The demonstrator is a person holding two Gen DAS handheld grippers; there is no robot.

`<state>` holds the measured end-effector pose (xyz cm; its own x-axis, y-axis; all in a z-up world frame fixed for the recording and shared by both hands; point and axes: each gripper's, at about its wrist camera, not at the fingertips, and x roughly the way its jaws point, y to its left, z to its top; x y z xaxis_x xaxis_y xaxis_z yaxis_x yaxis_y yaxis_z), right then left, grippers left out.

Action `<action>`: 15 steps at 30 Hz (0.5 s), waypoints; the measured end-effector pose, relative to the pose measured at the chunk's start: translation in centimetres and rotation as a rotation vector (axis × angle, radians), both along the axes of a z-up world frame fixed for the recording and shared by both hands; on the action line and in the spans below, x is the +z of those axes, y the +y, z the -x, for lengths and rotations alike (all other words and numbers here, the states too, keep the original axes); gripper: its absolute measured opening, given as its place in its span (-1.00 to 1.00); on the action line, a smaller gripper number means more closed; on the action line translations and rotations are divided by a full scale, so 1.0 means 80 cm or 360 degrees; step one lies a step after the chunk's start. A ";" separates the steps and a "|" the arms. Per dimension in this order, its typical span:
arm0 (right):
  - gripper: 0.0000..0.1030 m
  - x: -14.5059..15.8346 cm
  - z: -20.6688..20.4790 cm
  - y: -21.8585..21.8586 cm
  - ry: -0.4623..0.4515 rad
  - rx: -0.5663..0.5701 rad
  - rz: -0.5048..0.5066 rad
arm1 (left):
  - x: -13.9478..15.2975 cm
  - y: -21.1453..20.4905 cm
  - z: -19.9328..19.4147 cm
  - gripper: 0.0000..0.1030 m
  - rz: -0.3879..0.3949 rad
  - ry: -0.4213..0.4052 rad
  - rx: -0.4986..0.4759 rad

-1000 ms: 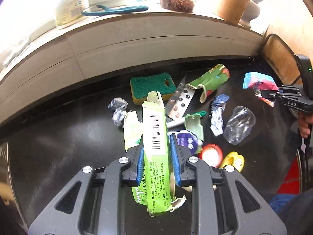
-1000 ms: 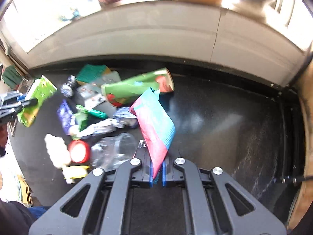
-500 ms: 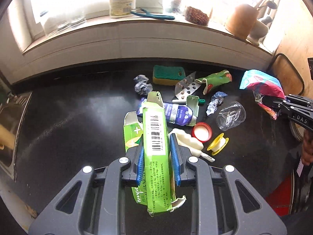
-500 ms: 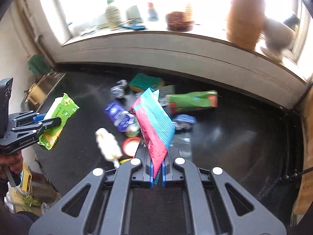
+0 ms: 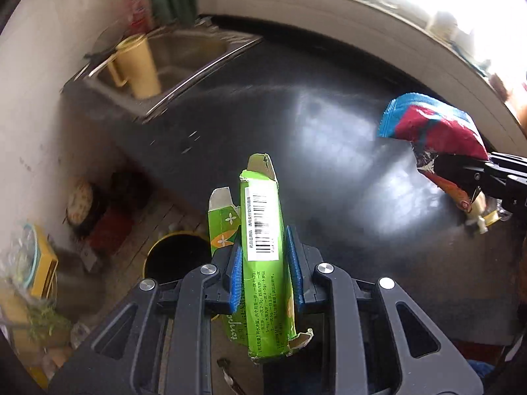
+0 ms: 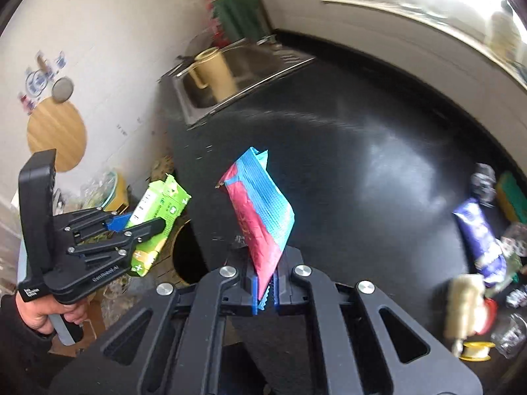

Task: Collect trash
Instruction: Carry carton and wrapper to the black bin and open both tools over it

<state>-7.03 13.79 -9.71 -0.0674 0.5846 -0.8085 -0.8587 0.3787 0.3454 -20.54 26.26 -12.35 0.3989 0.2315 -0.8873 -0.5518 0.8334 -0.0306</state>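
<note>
My left gripper (image 5: 265, 263) is shut on a flattened green carton (image 5: 263, 230) and holds it past the counter's left edge, above a yellow-rimmed bin (image 5: 174, 256) on the floor. The carton (image 6: 158, 210) and the left gripper (image 6: 131, 227) also show in the right wrist view, over the bin (image 6: 186, 256). My right gripper (image 6: 265, 283) is shut on a red and blue snack bag (image 6: 263, 217) above the black counter (image 6: 362, 171). The bag (image 5: 431, 128) shows at the right of the left wrist view.
More trash lies at the counter's right end: a purple wrapper (image 6: 481, 240), a green sponge (image 6: 512, 194), a crumpled foil ball (image 6: 484, 177), a clear cup (image 6: 510, 329). A steel sink (image 5: 171, 62) with a yellow jug (image 5: 138, 65) sits at the counter's far left.
Both grippers have swung left with their loads, away from the trash pile. The left one now hangs over the floor bin beside the counter, and the sink has come into view.
</note>
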 end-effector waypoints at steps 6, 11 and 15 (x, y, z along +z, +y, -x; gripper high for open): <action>-0.87 -0.080 0.128 0.152 0.0133 0.0319 0.0130 | -0.106 0.092 0.115 -0.54 0.0115 0.0070 0.0343; -0.87 -0.143 0.199 0.243 0.0108 0.0454 0.0257 | -0.199 0.148 0.163 -0.54 0.0278 0.0003 0.0537; -0.87 -0.199 0.228 0.291 0.0093 0.0476 0.0378 | -0.263 0.173 0.170 -0.54 0.0327 0.0005 0.0588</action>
<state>-25.26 37.08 -25.63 -0.2565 0.3289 -0.9088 -0.9249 0.1896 0.3297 -34.10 40.07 -33.42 0.3194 0.1762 -0.9311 -0.8126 0.5564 -0.1734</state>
